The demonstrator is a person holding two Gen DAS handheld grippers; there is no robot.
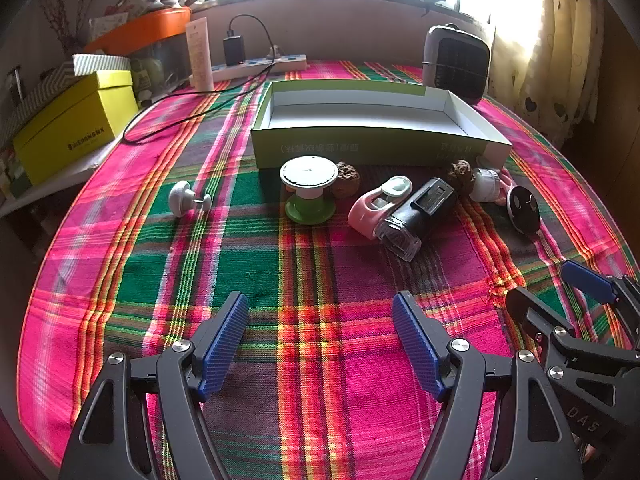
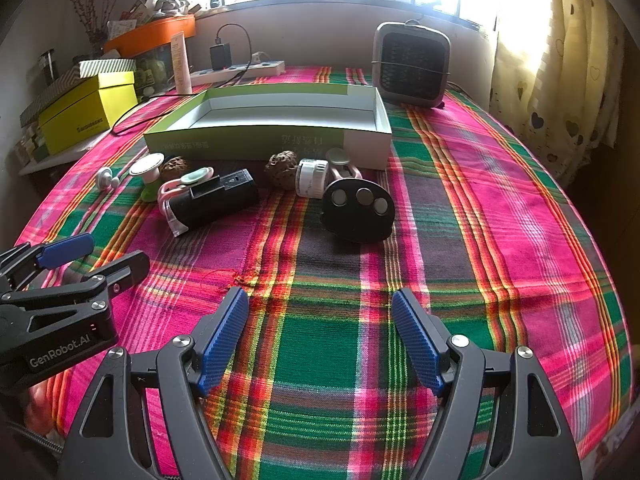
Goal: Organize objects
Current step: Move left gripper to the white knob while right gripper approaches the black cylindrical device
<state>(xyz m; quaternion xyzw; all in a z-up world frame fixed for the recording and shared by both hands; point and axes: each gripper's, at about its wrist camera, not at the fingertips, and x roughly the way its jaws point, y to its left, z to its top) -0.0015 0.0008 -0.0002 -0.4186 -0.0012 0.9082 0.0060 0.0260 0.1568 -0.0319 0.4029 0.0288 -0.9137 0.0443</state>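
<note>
Stock before me, both tools idle.

Left gripper [image 1: 320, 344] and right gripper [image 2: 320, 344]: jaws spread wide, nothing between them, hovering side by side above the plaid cloth [image 2: 480, 240].

Open green-and-white box [image 1: 376, 148]: ahead of both, empty, presumably the destination; inverted Chinese print on its near wall, unreadable to me.

Loose items in a row just short of the box:
- black cylinder [image 2: 218, 200]
- black oval fob [image 2: 360, 212]
- green spool [image 1: 308, 190]
- pink clip [image 1: 374, 204]

Yellow box [image 1: 72, 124], far left: reads roughly "SUISUNGNX". Left tool's body reads "GenRobot.AI".
</note>
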